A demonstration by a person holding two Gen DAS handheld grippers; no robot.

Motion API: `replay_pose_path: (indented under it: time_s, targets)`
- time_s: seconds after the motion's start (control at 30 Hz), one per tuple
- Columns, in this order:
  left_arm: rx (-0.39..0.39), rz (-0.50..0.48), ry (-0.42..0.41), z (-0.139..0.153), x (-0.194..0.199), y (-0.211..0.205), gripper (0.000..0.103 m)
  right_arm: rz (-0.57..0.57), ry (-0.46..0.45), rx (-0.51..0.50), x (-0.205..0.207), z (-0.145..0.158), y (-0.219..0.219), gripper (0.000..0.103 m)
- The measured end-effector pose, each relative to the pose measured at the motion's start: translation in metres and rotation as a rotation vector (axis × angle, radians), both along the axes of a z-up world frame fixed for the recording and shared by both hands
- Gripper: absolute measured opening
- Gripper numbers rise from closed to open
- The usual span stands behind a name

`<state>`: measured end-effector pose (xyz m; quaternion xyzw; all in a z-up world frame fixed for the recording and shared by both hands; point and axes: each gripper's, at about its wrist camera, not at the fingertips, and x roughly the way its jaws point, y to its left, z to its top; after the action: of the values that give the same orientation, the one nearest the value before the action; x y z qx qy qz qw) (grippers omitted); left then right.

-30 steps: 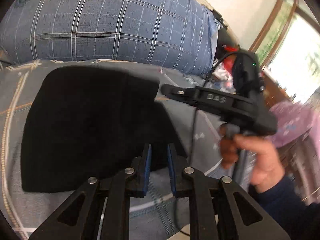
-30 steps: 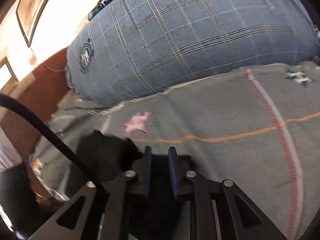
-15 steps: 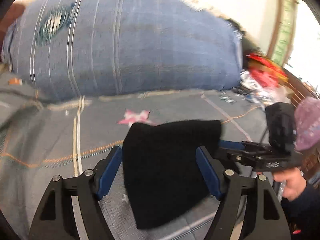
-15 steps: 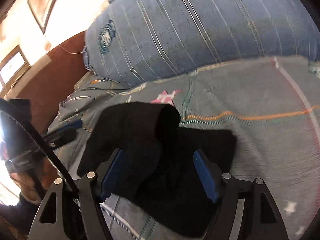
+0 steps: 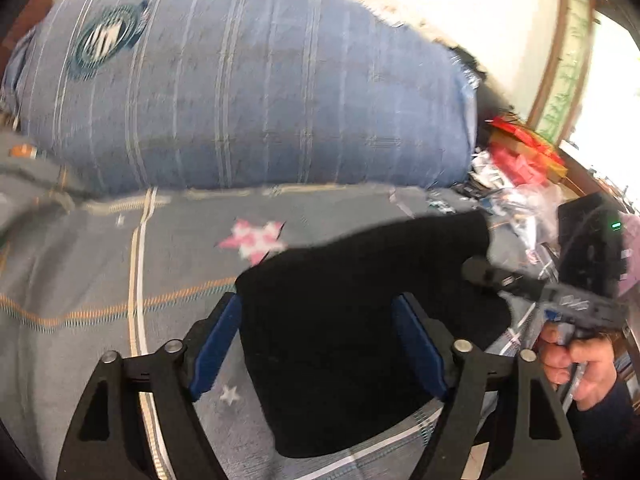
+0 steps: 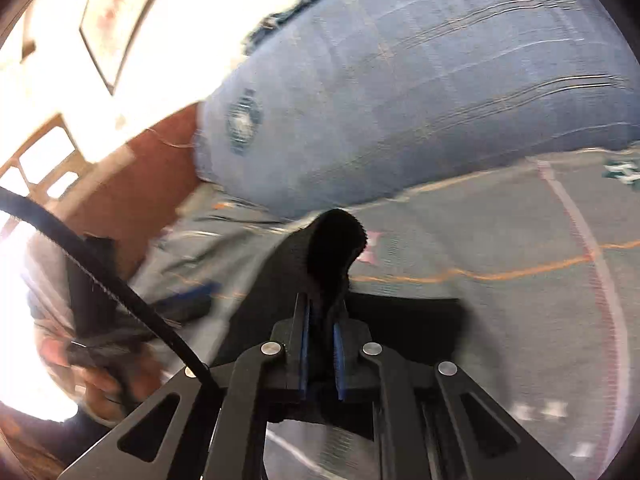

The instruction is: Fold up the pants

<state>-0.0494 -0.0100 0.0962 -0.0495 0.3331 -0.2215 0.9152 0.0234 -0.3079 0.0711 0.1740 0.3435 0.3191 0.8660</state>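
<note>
The black pants [image 5: 352,320] lie folded on the grey bedspread [image 5: 100,272]. My left gripper [image 5: 320,344] is open, its blue pads on either side of the pants' near part, above them. My right gripper [image 6: 320,348] is shut on a lifted fold of the pants [image 6: 332,256], which stands up between its pads. In the left wrist view the right gripper [image 5: 500,280] reaches onto the pants' right edge, held by a hand [image 5: 576,364].
A big blue plaid pillow [image 5: 248,88] lies across the back of the bed. Red boxes and plastic bags [image 5: 516,160] clutter the far right. A wooden headboard [image 6: 132,188] stands at the left. A black cable [image 6: 100,276] crosses the right wrist view.
My right gripper has shut on a fold of the pants and raised it. My left gripper stays open over the pants, having opened a second ago.
</note>
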Motion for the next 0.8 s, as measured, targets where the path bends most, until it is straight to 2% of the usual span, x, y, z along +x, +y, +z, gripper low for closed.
replay_pose_path:
  time_s: [0.07,0.13,0.17,0.2,0.23,0.3,0.4,0.5,0.57,0.6,0.63,0.67,0.73,0.8]
  targets:
    - [0.007,-0.014,-0.001,-0.004,0.004,-0.01,0.084,-0.032,0.064,-0.08,0.006,-0.021,-0.002,0.01]
    - [0.04,-0.011,0.059,-0.025,0.016,-0.023,0.084,-0.051,0.099,-0.157,0.011,-0.043,0.002,0.012]
    - [0.054,-0.001,0.085,-0.034,0.021,-0.027,0.084,-0.065,0.096,-0.164,0.011,-0.048,0.003,0.014]
    - [0.069,0.015,0.113,-0.045,0.025,-0.029,0.084,-0.085,0.087,-0.161,0.01,-0.048,0.003,0.022]
    - [0.084,0.032,0.119,-0.052,0.026,-0.03,0.084,-0.109,0.086,-0.16,0.009,-0.046,0.001,0.041]
    - [0.098,0.061,0.12,-0.06,0.026,-0.027,0.084,-0.149,0.074,-0.195,0.006,-0.039,-0.005,0.058]
    - [0.037,0.078,0.159,-0.059,0.024,-0.014,0.084,-0.153,0.022,-0.221,-0.003,-0.019,-0.012,0.058]
    - [0.009,0.09,0.132,-0.046,0.017,-0.006,0.084,-0.096,-0.047,-0.185,-0.01,0.003,-0.005,0.058]
    - [-0.001,0.1,0.099,-0.035,0.009,-0.004,0.084,-0.034,-0.062,-0.153,-0.007,0.011,0.009,0.054]
    - [-0.003,0.099,0.091,-0.032,0.006,-0.005,0.084,-0.009,-0.063,-0.144,-0.005,0.011,0.016,0.048]
    - [0.001,0.096,0.09,-0.031,0.004,-0.006,0.084,0.023,-0.062,-0.142,-0.002,0.009,0.028,0.04]
    - [0.017,0.097,0.095,-0.031,0.002,-0.009,0.084,0.037,-0.064,-0.158,0.002,0.008,0.038,0.038]
    - [0.063,0.106,0.1,-0.037,-0.001,-0.015,0.084,0.041,-0.068,-0.197,0.011,0.001,0.054,0.038]
    - [0.1,0.122,0.105,-0.045,-0.003,-0.018,0.084,0.035,-0.041,-0.19,0.024,-0.01,0.059,0.037]
